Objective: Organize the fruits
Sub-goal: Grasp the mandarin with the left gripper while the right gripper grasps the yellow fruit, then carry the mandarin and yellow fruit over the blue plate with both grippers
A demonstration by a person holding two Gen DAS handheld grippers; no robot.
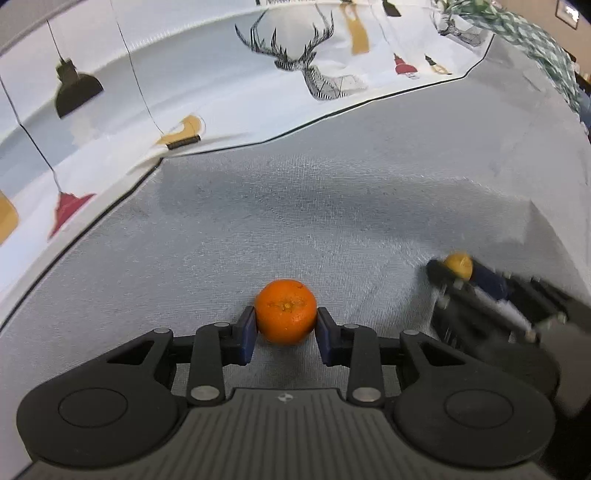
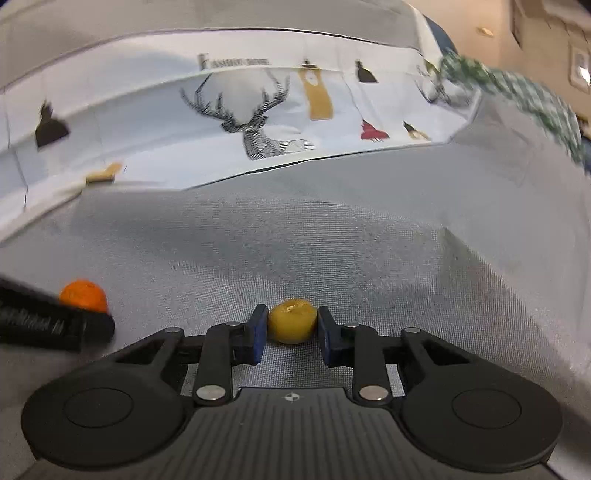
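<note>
An orange (image 1: 286, 311) sits between the blue pads of my left gripper (image 1: 286, 326), which is shut on it just above the grey cloth. A small yellow fruit (image 2: 292, 320) sits between the pads of my right gripper (image 2: 291, 328), which is shut on it. In the left wrist view the right gripper (image 1: 448, 275) shows blurred at the right with the yellow fruit (image 1: 458, 265). In the right wrist view the left gripper (image 2: 79, 314) shows at the far left with the orange (image 2: 83, 294).
The grey textured cloth (image 1: 332, 206) covers the table. A white cloth with deer and lamp prints (image 1: 207, 74) lies along the far side. A green checked fabric (image 1: 532, 33) lies at the far right.
</note>
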